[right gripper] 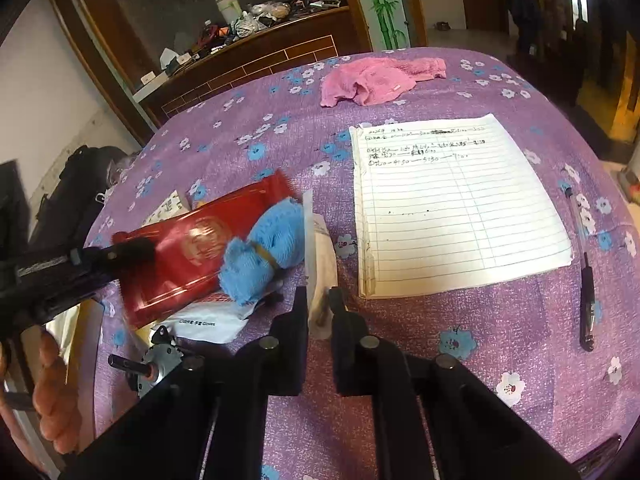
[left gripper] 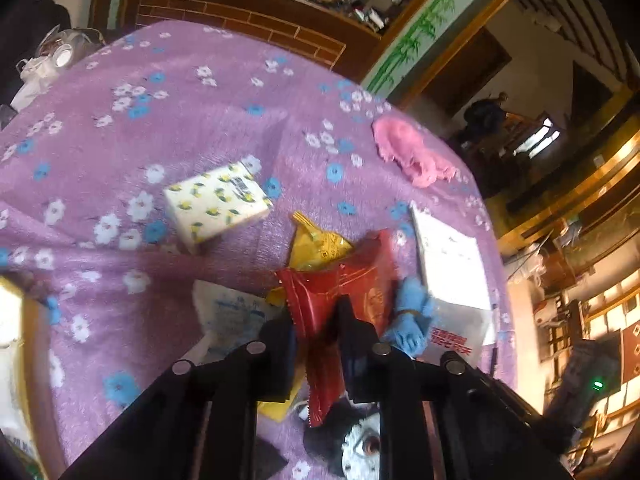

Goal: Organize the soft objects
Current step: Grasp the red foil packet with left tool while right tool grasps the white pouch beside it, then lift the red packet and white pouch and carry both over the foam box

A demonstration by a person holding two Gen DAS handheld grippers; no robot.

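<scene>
2 views. From the left wrist, my left tool (left gripper: pixel 316 332) is clamped on the red packet (left gripper: pixel 340 288) lying on the purple floral table (left gripper: pixel 160 140), beside a blue cloth bundle (left gripper: pixel 412 320). From the right wrist, my right tool (right gripper: pixel 318 300) pinches narrowly on a thin white wrapper (right gripper: pixel 320 240), left of the notebook (right gripper: pixel 452 200); a pink cloth (right gripper: pixel 376 80) lies beyond.

Both grippers point steeply down — left gripper (left gripper: pixel 316 320) nearly closed, right gripper (right gripper: pixel 320 300) closed — a bare hand (right gripper: pixel 52 396) gripping the left handle.
</scene>
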